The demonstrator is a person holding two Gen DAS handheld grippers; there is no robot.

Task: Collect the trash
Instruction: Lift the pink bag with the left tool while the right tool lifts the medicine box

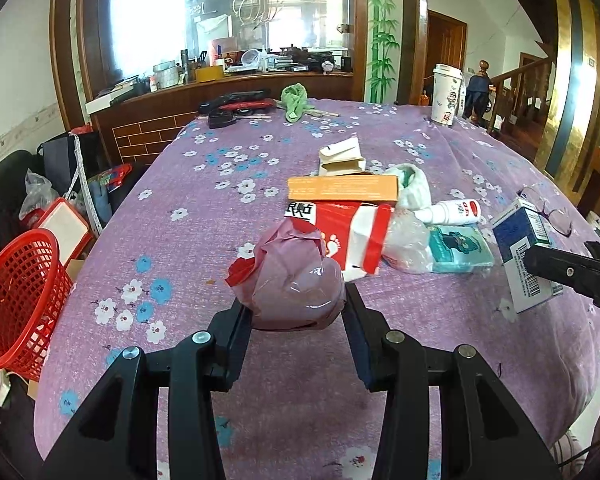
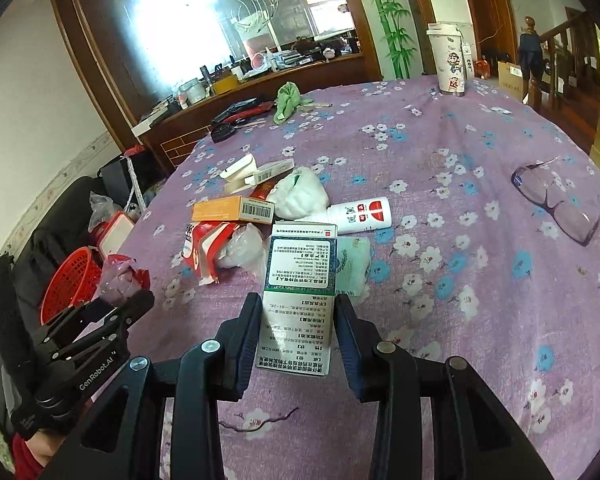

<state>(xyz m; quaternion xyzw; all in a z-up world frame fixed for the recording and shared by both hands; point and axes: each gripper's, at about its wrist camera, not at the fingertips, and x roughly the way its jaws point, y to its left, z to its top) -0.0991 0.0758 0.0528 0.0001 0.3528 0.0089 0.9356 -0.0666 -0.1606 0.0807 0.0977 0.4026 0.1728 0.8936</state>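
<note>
I see a purple tablecloth (image 1: 204, 216) printed with white and blue flowers, a pink bag (image 1: 292, 280), a red mesh basket (image 1: 18, 300), an orange box (image 1: 342, 189), and a blue-and-white carton (image 2: 300, 276).

Our left gripper (image 1: 298, 312) and right gripper (image 2: 298, 320) are matte black, with flat slab fingers (image 1: 236, 344) on angular linkage arms pinned by round silver screws. The left body reads "GenRobot.AI" in white from the right camera. A red sleeve (image 2: 26, 458) and bare skin show beneath it.
</note>
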